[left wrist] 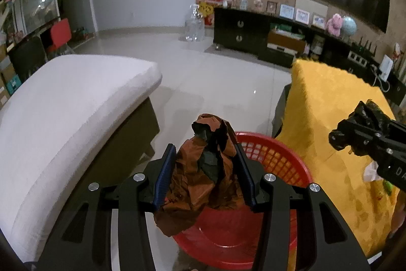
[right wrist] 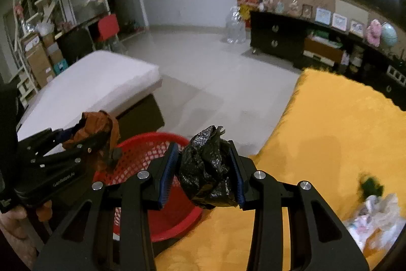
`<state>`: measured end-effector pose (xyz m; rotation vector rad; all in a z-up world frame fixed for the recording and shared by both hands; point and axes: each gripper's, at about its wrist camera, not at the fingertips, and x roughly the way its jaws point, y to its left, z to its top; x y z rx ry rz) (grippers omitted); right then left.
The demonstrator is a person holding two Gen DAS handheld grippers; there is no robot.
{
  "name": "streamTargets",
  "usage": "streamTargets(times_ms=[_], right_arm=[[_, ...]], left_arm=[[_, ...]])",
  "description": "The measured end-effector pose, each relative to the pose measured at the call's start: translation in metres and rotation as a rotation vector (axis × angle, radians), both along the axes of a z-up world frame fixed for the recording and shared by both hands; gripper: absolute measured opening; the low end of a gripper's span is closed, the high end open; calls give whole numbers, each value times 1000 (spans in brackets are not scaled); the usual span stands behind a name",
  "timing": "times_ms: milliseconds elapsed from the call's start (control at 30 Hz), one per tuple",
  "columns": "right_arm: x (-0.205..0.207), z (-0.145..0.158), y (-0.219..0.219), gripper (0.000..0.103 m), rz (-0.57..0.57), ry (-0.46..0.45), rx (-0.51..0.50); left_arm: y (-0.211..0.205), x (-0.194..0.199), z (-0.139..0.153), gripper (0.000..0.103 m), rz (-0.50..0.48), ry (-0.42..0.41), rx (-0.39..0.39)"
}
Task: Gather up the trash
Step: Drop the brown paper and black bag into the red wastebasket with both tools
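Observation:
My left gripper point(left wrist: 205, 156) is shut on a crumpled brown paper wad point(left wrist: 203, 177) and holds it above the red plastic basket point(left wrist: 274, 156) on the floor. In the right wrist view the left gripper point(right wrist: 96, 141) and its brown wad point(right wrist: 99, 123) hang over the basket's left rim point(right wrist: 142, 144). My right gripper point(right wrist: 203, 156) is shut on a crumpled black plastic bag point(right wrist: 206, 169), held at the basket's right edge beside the yellow-covered table point(right wrist: 330, 131). The right gripper point(left wrist: 355, 128) shows in the left wrist view over the yellow cloth point(left wrist: 324, 106).
A white cushioned bench point(left wrist: 71, 103) stands left of the basket. More trash, a clear plastic bag point(right wrist: 375, 217) and a green scrap point(right wrist: 370, 186), lies on the yellow cloth at right. A dark cabinet point(left wrist: 241, 29) lines the far wall across the tiled floor point(left wrist: 215, 75).

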<state>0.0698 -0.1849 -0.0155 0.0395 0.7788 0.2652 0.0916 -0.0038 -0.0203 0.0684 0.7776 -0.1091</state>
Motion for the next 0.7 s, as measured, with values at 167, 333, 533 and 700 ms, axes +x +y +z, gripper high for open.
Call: streamTargets(times_ms=[167, 333, 533, 700], right_arm=[[10, -14, 12, 38, 22, 43, 2], [15, -27, 24, 38, 45, 88, 6], [16, -35, 31, 55, 58, 130, 37], [17, -34, 30, 60, 55, 135, 58]], left_arm=[[2, 6, -12, 45, 2, 36, 8], [1, 7, -20, 45, -16, 68, 19], [-2, 7, -23, 48, -19, 77, 22], [-7, 8, -25, 59, -48, 91, 26]])
